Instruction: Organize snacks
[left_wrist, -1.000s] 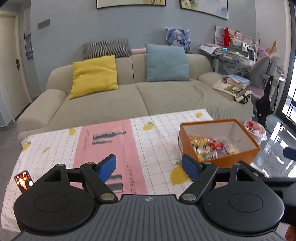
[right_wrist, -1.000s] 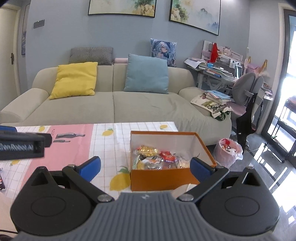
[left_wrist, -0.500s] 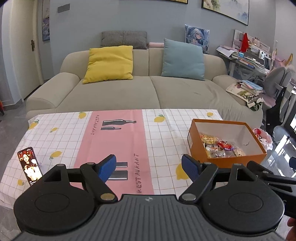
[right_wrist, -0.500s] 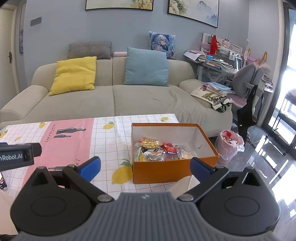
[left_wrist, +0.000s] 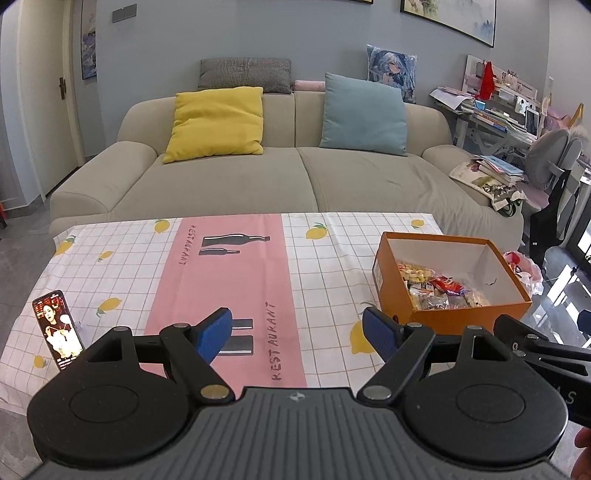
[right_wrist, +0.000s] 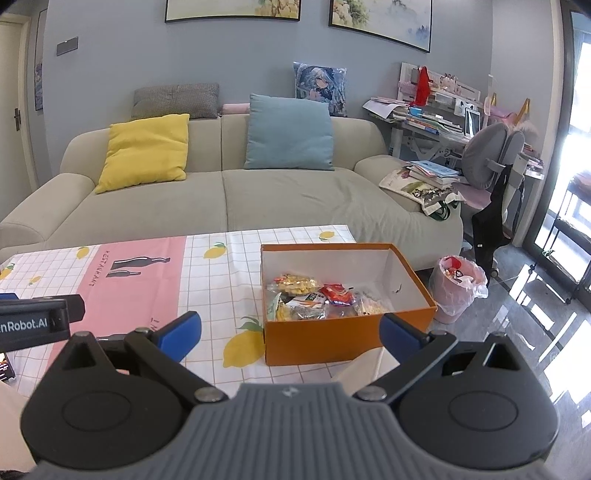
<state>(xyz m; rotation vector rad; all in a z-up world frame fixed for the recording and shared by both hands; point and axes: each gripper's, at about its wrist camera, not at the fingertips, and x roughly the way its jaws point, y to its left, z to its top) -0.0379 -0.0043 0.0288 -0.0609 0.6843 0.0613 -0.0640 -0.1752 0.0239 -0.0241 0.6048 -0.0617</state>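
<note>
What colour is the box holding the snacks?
The box is orange outside, white inside; clearest in the right wrist view.

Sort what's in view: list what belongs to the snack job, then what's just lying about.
Job: orange box; snack packets inside it; left gripper and right gripper, both open and empty.

Lying about: phone, pink bin, yellow cushion, blue cushion.

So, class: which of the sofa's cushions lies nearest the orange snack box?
The blue cushion, leaning upright on the sofa's right half, roughly behind the orange box. The yellow cushion and grey cushion sit further left.
</note>
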